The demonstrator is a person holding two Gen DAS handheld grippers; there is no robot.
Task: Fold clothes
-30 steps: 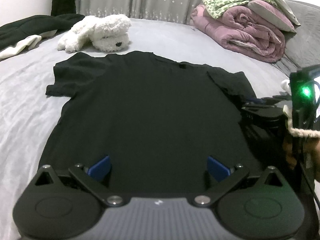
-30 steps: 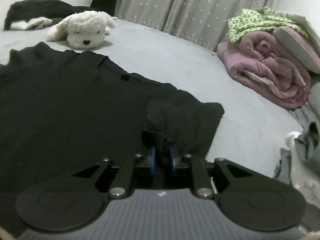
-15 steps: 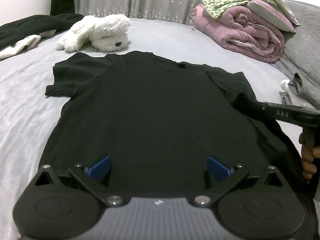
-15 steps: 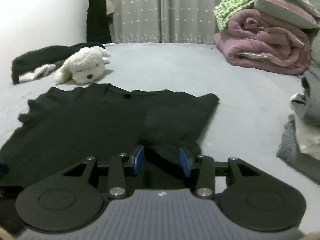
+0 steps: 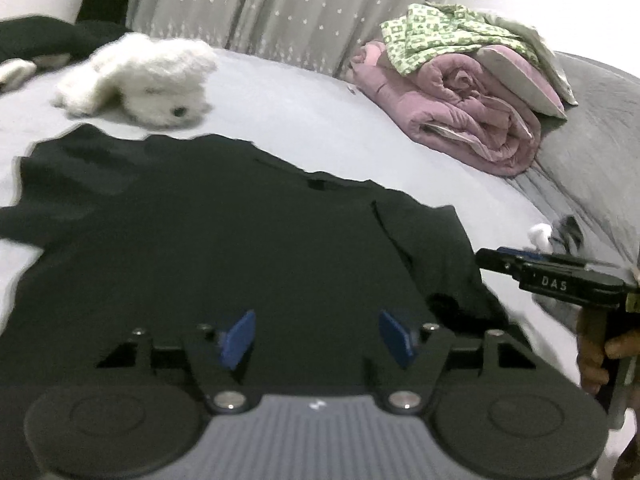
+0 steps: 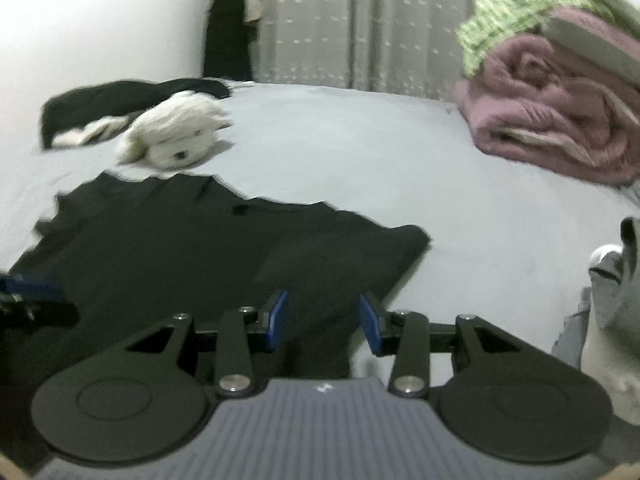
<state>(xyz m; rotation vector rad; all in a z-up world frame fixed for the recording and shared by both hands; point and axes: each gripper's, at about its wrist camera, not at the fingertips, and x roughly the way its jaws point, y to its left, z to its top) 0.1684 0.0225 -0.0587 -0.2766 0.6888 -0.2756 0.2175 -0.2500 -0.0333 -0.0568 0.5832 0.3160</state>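
The left gripper (image 5: 316, 338) hangs low with its blue pads spread wide. The right gripper (image 6: 323, 322) sits beside it, jaws parted too, a hand (image 5: 600, 350) wrapped around its handle.

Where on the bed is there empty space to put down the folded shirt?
The biggest bare patch of grey bedsheet lies between the black T-shirt, the white plush dog and the rolled pink quilt. It is crowded at the right edge, by the grey clothes pile, and behind the dog.
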